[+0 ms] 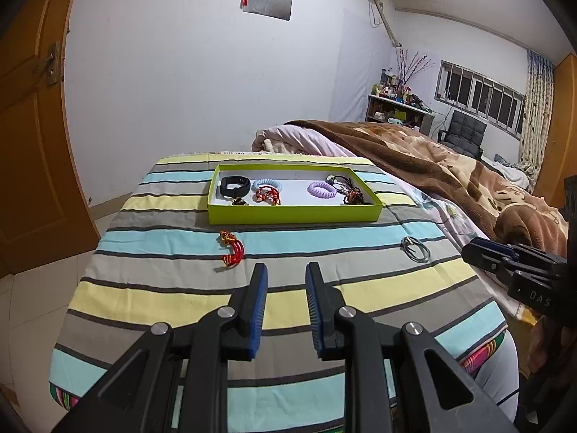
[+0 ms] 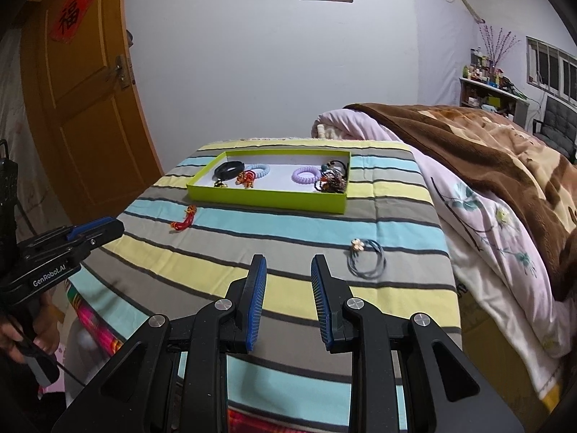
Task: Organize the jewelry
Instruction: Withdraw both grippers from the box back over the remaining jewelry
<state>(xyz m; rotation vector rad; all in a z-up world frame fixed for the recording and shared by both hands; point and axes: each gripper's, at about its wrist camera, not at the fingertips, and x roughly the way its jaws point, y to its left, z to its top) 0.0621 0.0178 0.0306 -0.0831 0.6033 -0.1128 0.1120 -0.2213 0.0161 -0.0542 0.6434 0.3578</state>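
A lime green tray sits on the striped cloth and holds a black band, a blue coil tie, a purple coil tie and dark tangled pieces. A red knotted tassel lies on the cloth in front of the tray's left end. A grey cord loop with a small flower lies to the right. My left gripper is open and empty, above the cloth short of the tassel. My right gripper is open and empty, left of the loop.
The striped cloth covers a small table with a drop at its left and front edges. A bed with a brown blanket adjoins on the right. An orange door stands at the left.
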